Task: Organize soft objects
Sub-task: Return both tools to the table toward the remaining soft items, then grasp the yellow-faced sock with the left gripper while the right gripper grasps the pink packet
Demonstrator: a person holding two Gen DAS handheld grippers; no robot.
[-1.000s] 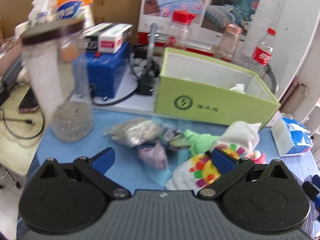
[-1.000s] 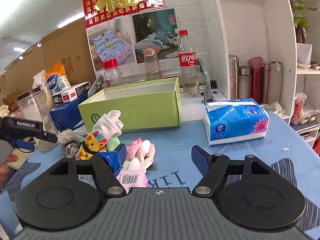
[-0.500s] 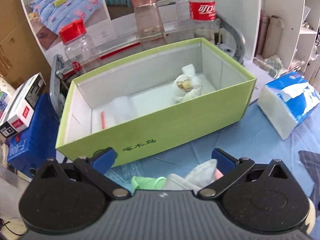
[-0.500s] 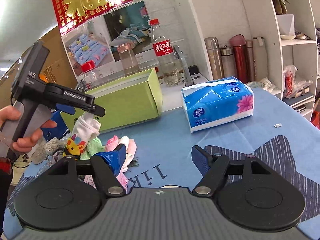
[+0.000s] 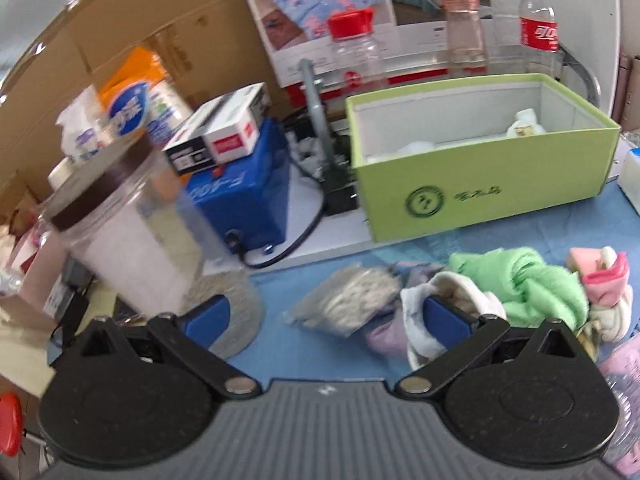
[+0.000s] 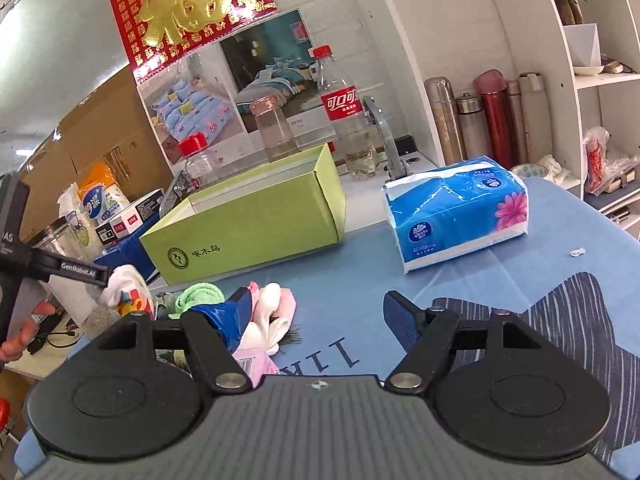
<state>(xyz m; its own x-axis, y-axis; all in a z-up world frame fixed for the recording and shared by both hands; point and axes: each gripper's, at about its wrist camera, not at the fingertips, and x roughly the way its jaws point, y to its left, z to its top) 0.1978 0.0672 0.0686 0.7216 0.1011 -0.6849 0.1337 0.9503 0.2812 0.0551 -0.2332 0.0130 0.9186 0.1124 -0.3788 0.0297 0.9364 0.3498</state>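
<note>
The left wrist view is blurred; the left gripper (image 5: 326, 316) stands spread over the sock pile (image 5: 472, 296) — pad contact unclear; two white bundles lie in the green box (image 5: 480, 184); the right gripper (image 6: 316, 316) is parted, empty, beside pink socks (image 6: 276, 312).

We take this for a lived-in room put to use as a makeshift workspace. At the upper left of the right wrist view a red poster with a gold character (image 6: 188, 8) hangs above bedding pictures (image 6: 224, 96). White shelves (image 6: 600, 80) at the right edge carry thermos flasks (image 6: 492, 120) and a potted plant (image 6: 576, 20). The worktop (image 6: 500, 272), under a blue cloth, is crowded with a tissue pack (image 6: 456, 212), a cola bottle (image 6: 344, 112) and a cardboard carton (image 5: 140, 52).
</note>
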